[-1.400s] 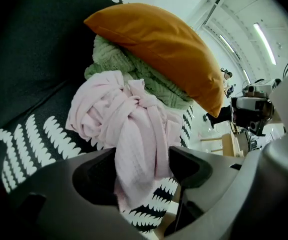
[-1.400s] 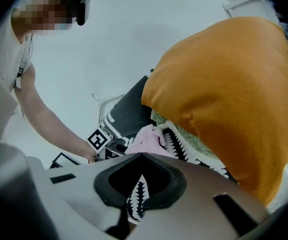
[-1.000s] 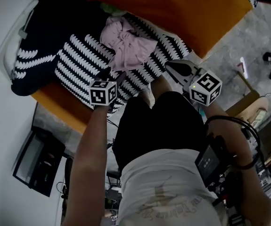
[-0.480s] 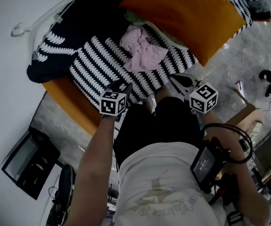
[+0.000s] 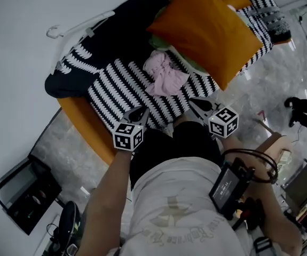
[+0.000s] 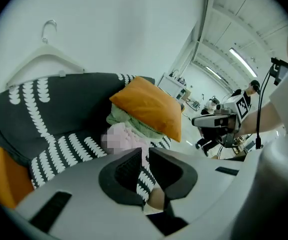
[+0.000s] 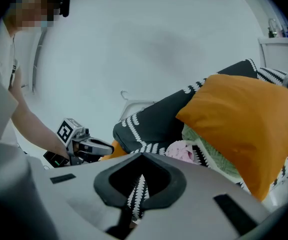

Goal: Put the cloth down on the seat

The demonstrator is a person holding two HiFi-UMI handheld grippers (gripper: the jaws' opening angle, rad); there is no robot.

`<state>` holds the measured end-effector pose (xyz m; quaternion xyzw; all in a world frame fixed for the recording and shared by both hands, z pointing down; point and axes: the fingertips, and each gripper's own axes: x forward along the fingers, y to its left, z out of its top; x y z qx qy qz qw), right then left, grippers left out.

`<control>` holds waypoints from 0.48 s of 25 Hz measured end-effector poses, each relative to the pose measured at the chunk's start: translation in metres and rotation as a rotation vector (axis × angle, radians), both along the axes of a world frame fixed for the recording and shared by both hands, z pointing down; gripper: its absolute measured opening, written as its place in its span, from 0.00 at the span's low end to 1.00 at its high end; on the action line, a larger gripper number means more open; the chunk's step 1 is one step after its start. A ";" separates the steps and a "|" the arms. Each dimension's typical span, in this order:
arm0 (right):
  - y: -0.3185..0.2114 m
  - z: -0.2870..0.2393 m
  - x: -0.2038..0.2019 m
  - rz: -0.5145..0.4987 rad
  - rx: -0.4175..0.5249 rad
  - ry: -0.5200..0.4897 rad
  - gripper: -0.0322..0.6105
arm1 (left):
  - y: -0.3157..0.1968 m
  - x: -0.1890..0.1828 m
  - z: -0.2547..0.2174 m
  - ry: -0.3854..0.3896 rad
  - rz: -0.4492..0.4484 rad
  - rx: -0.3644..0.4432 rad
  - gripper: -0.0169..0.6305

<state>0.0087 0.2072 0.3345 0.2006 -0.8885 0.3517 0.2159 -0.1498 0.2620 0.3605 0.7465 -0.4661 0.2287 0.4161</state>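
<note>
Pink cloth (image 5: pixel 165 74) rests on the striped seat (image 5: pixel 118 87) — left gripper (image 5: pixel 142 111), jaws just narrowed on nothing, and right gripper (image 5: pixel 193 101), jaws together, withdraw; task seemingly done.

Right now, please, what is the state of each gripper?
Left gripper: jaws have just been closing, now a narrow gap, nothing between them.
Right gripper: closed, empty.

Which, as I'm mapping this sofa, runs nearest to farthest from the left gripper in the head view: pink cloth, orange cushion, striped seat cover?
From the left gripper, whose jaws have just been closing with nothing between them:
1. The striped seat cover, just ahead of its tips.
2. The pink cloth, farther on, to the right.
3. The orange cushion, beyond the cloth, at the back right.
</note>
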 end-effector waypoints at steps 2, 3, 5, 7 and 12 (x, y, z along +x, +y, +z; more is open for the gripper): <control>0.001 -0.013 -0.005 -0.006 0.019 -0.002 0.07 | 0.004 -0.007 -0.011 0.008 -0.025 0.021 0.09; 0.001 -0.020 -0.008 -0.008 0.031 -0.005 0.07 | 0.006 -0.011 -0.016 0.012 -0.033 0.028 0.08; -0.002 -0.037 -0.014 -0.013 0.066 -0.013 0.07 | 0.009 -0.019 -0.029 0.015 -0.045 0.048 0.07; -0.004 -0.056 -0.018 -0.019 0.104 -0.025 0.07 | 0.014 -0.023 -0.045 0.015 -0.058 0.075 0.05; 0.002 -0.094 -0.024 -0.032 0.158 -0.057 0.07 | 0.044 -0.031 -0.075 0.026 -0.123 0.115 0.05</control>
